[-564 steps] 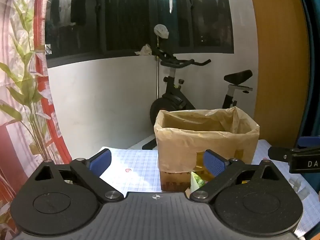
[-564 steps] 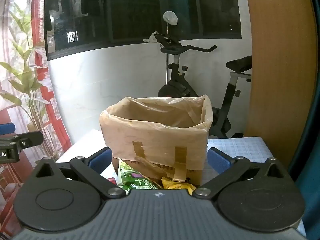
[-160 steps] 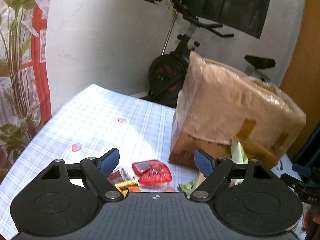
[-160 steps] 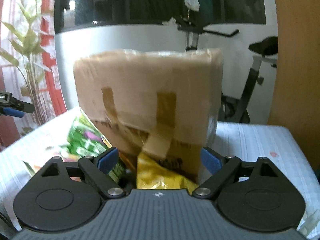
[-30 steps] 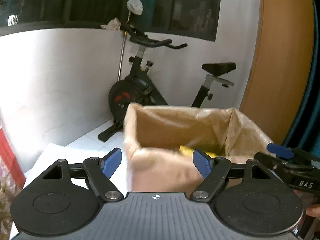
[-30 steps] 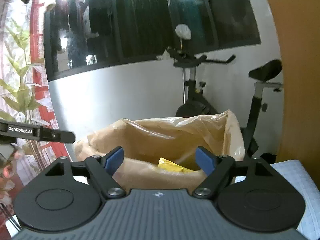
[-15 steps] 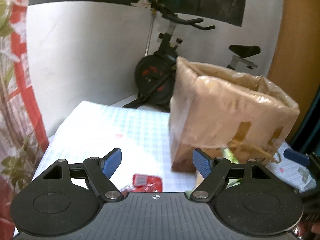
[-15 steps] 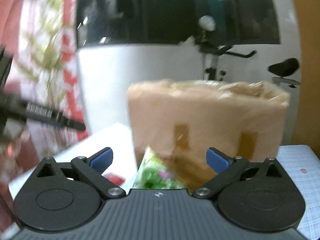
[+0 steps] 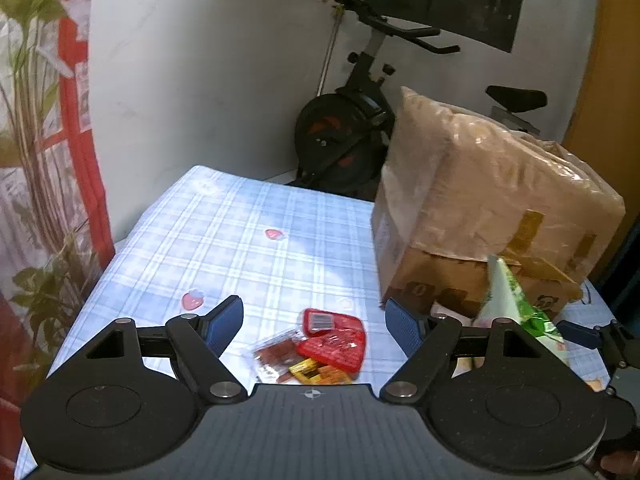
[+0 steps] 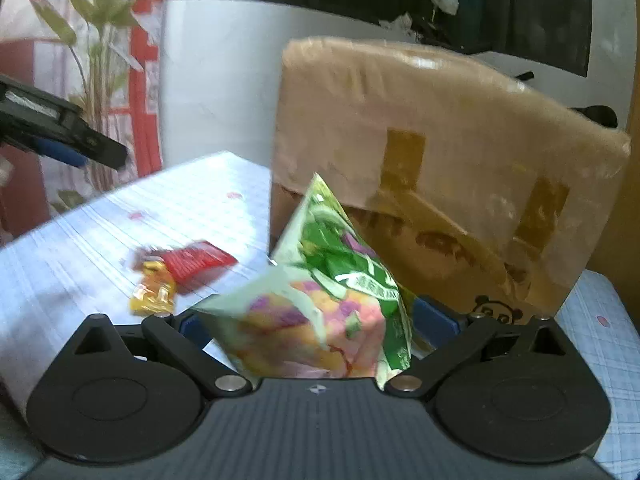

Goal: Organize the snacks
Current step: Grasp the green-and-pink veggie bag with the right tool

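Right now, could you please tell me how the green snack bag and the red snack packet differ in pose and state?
The green snack bag stands up between the right gripper fingers, leaning by the lined cardboard box; the red snack packet lies flat on the checked tablecloth. The green bag looks larger and puffier; the red packet is flatter. The red packet sits ahead of the open left gripper, ungripped. Both remain outside the box.

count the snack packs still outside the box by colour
green bag: 1
red pack: 1
clear pack of brown snacks: 1
yellow-orange pack: 1
total: 4, all beside the box
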Demonstrator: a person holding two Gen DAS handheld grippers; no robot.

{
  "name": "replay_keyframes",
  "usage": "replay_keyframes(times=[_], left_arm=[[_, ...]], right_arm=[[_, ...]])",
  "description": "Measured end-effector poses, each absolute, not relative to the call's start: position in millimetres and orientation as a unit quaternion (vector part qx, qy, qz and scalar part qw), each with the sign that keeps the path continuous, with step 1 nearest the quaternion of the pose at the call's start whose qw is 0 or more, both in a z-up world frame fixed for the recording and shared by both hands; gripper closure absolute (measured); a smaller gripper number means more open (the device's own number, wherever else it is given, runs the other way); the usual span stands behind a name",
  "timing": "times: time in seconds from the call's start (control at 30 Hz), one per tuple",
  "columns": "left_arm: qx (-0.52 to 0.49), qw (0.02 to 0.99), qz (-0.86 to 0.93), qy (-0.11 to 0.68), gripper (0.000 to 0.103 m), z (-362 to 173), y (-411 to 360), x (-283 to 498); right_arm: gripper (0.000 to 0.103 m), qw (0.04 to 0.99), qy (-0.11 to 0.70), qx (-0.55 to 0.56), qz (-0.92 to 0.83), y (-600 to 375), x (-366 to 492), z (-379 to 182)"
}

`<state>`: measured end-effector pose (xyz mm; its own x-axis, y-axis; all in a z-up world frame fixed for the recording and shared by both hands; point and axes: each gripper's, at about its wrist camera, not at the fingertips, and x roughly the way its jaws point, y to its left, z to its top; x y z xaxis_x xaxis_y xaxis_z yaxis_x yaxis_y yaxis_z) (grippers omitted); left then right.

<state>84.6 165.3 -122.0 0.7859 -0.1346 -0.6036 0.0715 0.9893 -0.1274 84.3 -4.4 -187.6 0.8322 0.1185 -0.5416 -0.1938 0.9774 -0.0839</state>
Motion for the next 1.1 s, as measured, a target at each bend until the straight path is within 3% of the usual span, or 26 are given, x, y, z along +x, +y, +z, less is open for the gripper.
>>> replay_keyframes(times=[0.13, 0.2, 0.37, 0.6, 0.93, 1.1], left_arm=[[-0.054, 0.942, -0.045, 0.328, 0.024, -128, 173, 84], [-0.052, 0.941, -0.042, 0.333, 0.024, -132, 175, 82], [-0.042, 0.933, -0.052, 0.353, 0.033, -148, 175, 80], [-0.021, 0.928, -0.082, 0.363, 0.04, -164, 163, 87], [0.022, 0.922, -0.104, 0.372, 0.039, -185, 125, 130], [0.022, 0.919, -0.102, 0.381, 0.033, -195, 122, 152]], right_arm=[[0.008, 0.95, 0.295, -0.039, 0.093, -14, 92, -197], [0.021, 0.951, 0.29, -0.029, 0.102, -16, 87, -195], [0.032, 0.954, 0.276, 0.004, 0.113, -28, 73, -189], [0.034, 0.96, 0.258, 0.026, 0.104, -41, 57, -180], [0.034, 0.962, 0.253, 0.043, 0.093, -49, 52, -178], [0.034, 0.962, 0.251, 0.047, 0.094, -50, 52, -178]])
